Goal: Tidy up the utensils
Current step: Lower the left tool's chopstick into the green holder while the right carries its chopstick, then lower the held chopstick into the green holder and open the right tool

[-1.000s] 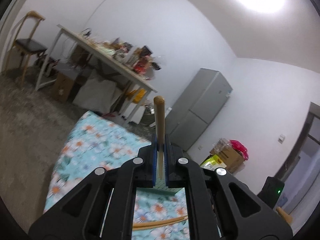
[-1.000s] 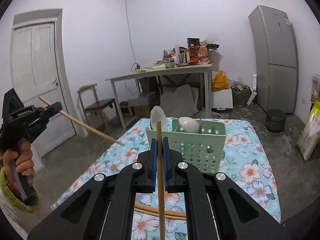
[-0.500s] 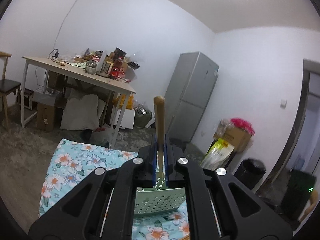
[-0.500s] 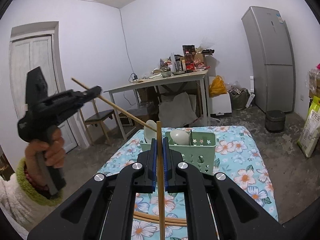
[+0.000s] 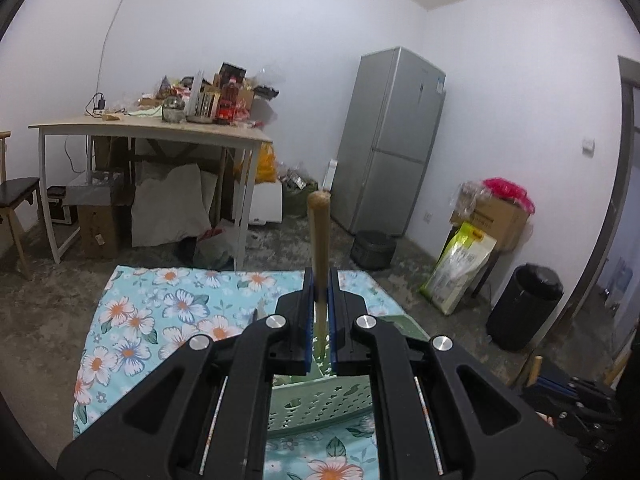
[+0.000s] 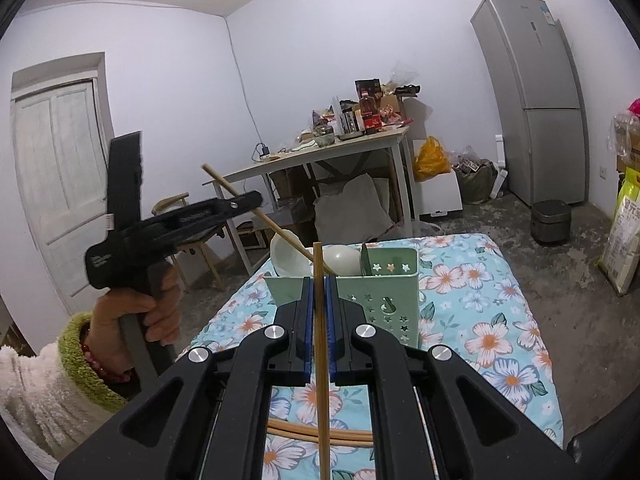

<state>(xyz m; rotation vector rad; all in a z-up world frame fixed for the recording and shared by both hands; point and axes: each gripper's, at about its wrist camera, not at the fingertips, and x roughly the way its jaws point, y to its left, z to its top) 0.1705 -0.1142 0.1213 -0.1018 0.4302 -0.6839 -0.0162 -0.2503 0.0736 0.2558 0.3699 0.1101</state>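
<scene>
I am holding two grippers, one in each hand, and each is clamping one wooden chopstick. My left gripper (image 5: 319, 312) is squeezing its chopstick (image 5: 319, 240) between the blue pads, the blunt end sticking up and forward toward the room. From the right wrist view, that same left gripper (image 6: 244, 202) is sitting up at the left, my left hand (image 6: 132, 320) wrapped around its handle, and its chopstick (image 6: 256, 210) is slanting down to the right, its lower end reaching into the green caddy (image 6: 384, 292).

My right gripper (image 6: 319, 320) is pinching a second chopstick (image 6: 320, 360) upright along the centre line, jaws drawn tight on it, the top end rising just in front of the caddy's near wall.

Counting what I can see: one perforated green caddy with star cut-outs, standing on the flowered cloth (image 6: 488, 320); two pale spoons in it, a spoon bowl at the left (image 6: 288, 258) and a rounder one beside it (image 6: 340, 260), plus a dark green piece at the right that I cannot identify. Two more chopsticks (image 6: 348, 436) are lying flat across the cloth under my right gripper, touching each other.

In the left wrist view the caddy (image 5: 320, 400) is sitting directly below my left gripper.
</scene>
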